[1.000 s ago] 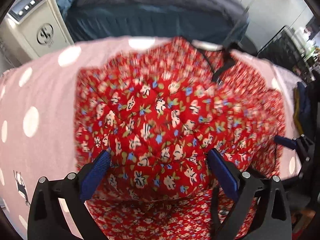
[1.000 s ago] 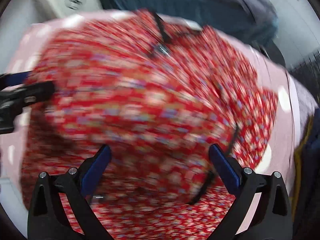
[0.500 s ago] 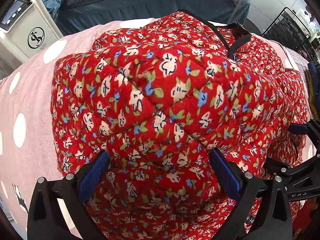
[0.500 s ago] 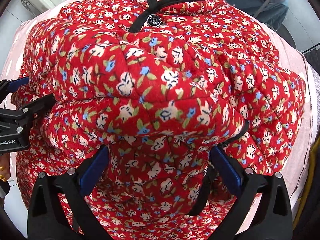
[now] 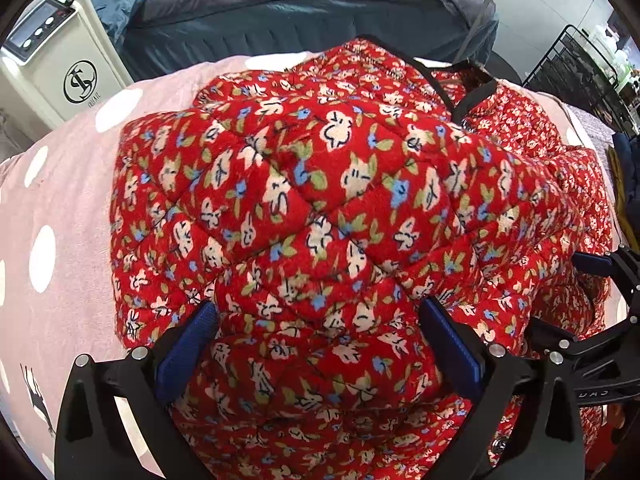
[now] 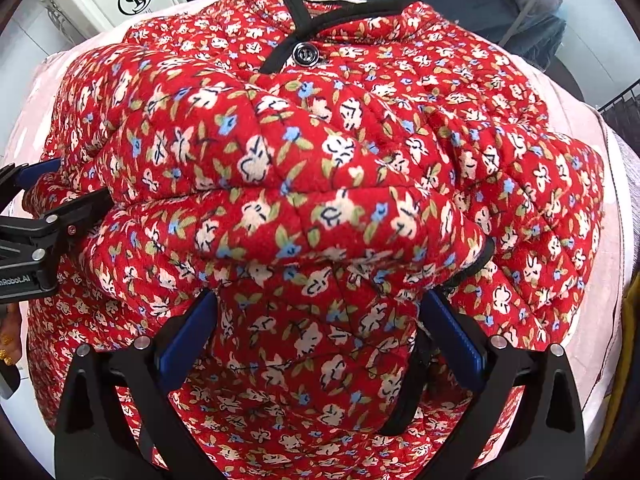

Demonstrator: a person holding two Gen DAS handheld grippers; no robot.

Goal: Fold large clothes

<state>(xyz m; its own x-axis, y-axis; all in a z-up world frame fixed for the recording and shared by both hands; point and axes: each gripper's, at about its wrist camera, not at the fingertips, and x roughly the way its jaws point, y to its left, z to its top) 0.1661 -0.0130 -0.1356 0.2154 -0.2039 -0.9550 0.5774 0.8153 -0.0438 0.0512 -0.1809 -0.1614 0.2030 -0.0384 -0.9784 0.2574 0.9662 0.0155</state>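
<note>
Covering a pink polka-dot sheet [image 5: 60,184], the red floral quilted jacket [image 5: 320,200] lies bunched in thick folds. Spread wide around padded fabric are the left gripper [image 5: 318,322] and right gripper [image 6: 318,308]; whether they grip it is unclear.

The left gripper [image 5: 318,334] stood spread wide around a bulging fold of the red floral quilted jacket [image 5: 344,200], which lay on a pink polka-dot sheet [image 5: 60,184].

Each hand-held gripper [image 5: 318,338] [image 6: 316,330] — black frame, silver screws, blue ribbed pads [image 5: 450,346].
</note>
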